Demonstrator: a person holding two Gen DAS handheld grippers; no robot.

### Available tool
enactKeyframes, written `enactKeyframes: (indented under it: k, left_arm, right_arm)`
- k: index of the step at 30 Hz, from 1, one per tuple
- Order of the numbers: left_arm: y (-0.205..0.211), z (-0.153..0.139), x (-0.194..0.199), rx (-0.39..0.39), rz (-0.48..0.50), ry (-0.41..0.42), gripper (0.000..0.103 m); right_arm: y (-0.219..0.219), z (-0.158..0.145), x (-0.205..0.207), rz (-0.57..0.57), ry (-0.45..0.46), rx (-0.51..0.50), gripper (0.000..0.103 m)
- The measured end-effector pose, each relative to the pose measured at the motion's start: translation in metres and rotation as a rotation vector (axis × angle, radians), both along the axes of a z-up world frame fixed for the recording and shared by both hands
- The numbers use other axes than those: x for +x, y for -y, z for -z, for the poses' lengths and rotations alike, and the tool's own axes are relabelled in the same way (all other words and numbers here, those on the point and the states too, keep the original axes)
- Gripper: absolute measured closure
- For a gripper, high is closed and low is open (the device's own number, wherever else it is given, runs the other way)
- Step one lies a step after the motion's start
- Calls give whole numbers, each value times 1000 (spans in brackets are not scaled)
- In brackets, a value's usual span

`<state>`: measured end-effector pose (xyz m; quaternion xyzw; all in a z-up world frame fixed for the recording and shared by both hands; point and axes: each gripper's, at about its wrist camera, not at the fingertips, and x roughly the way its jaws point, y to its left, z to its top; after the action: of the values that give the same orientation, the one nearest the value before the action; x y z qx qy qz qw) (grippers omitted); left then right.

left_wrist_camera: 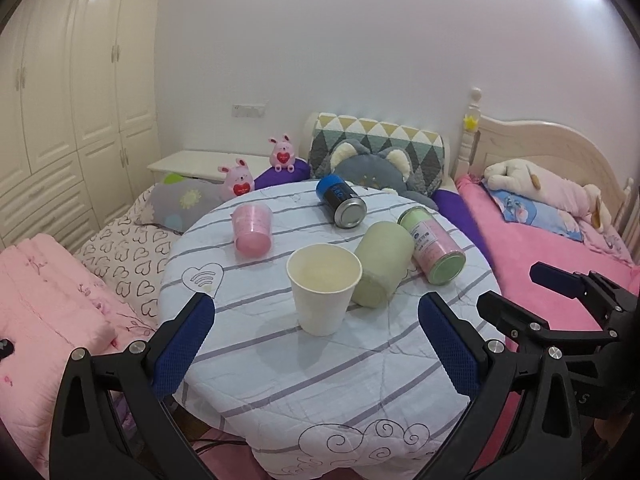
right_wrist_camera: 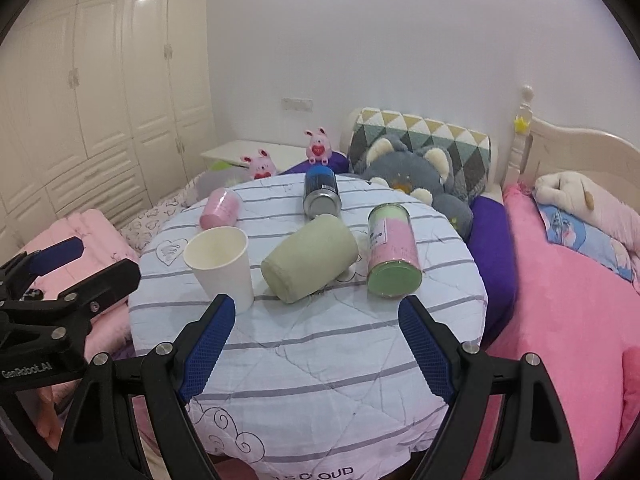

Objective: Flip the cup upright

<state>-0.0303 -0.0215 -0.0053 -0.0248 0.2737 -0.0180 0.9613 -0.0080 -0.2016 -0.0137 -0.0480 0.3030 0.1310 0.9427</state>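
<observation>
Your left tool [left_wrist_camera: 316, 344] sits nearest, its blue-padded fingers spread wide with nothing between them, low over the near edge of the round table [left_wrist_camera: 320, 392] with its striped quilted cover. Your right tool [right_wrist_camera: 316, 344] is likewise spread wide and empty, just beside the left one at the same near edge.

Just past your fingers, the white paper cup [left_wrist_camera: 323, 289] already stands upright on the table, mouth up, to the left of centre. Touching or nearly touching its right side, you have a pale green cup [left_wrist_camera: 382, 264] lying on its side, base toward you. Right of that lies a pink-and-green can [left_wrist_camera: 434, 249], also on its side. Further back, a pink cup [left_wrist_camera: 253, 229] lies on its side at the left, and a blue-and-black can [left_wrist_camera: 341, 200] lies near the far edge.

Beyond the table you see a grey plush cat [left_wrist_camera: 376, 170] against a triangle-patterned cushion [left_wrist_camera: 380, 140].
</observation>
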Motion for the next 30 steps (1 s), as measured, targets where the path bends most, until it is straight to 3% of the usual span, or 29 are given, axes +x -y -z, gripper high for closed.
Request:
enactKeyframes:
  k: [9, 30]
  left_arm:
    - [16, -12, -24, 73, -46, 145, 0]
    - [19, -9, -21, 120, -115, 156, 0]
  right_arm:
    - [13, -1, -12, -29, 52, 54, 18]
    - [20, 3, -13, -47, 63, 73, 18]
